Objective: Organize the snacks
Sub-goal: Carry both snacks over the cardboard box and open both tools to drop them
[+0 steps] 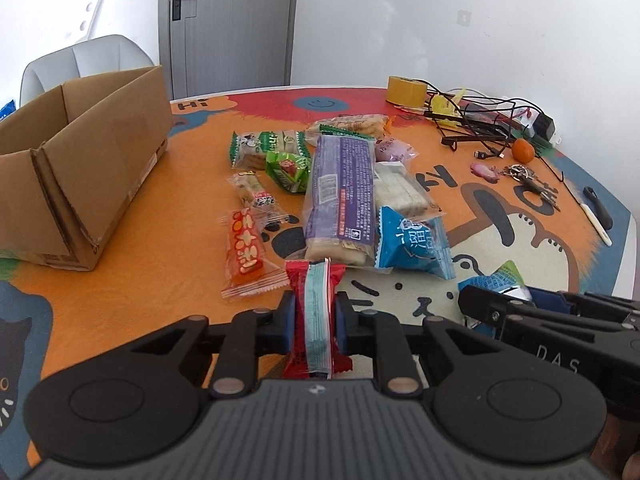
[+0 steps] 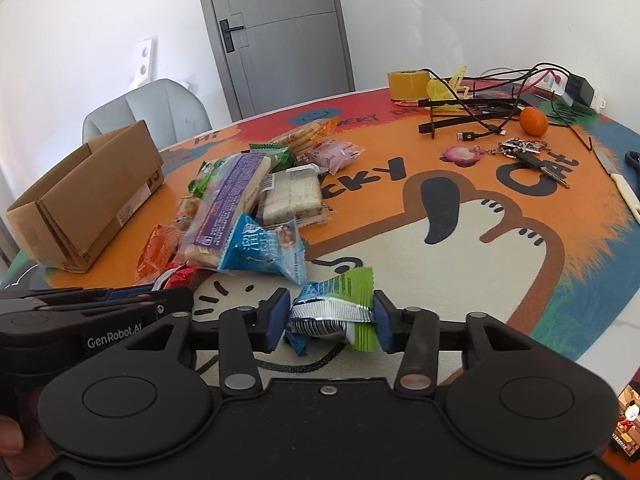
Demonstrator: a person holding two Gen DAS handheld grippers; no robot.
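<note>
My left gripper (image 1: 316,318) is shut on a red snack packet (image 1: 316,320) with a pale green seam, held upright between the blue pads. My right gripper (image 2: 330,318) is shut on a crumpled blue and green snack packet (image 2: 334,304); that gripper also shows at the right of the left wrist view (image 1: 520,304). A pile of snacks lies just ahead: a long purple packet (image 1: 340,196), a blue packet (image 1: 416,244), an orange packet (image 1: 244,250) and several green ones. An open cardboard box (image 1: 80,168) stands to the left on the table.
The round table carries an orange cat-print mat (image 2: 460,248). At the far right lie a roll of tape (image 1: 406,90), tangled cables (image 1: 480,120), a tangerine (image 1: 524,150), keys (image 2: 528,152) and a knife (image 2: 624,188). A grey chair (image 2: 160,108) and a door (image 2: 276,28) stand behind.
</note>
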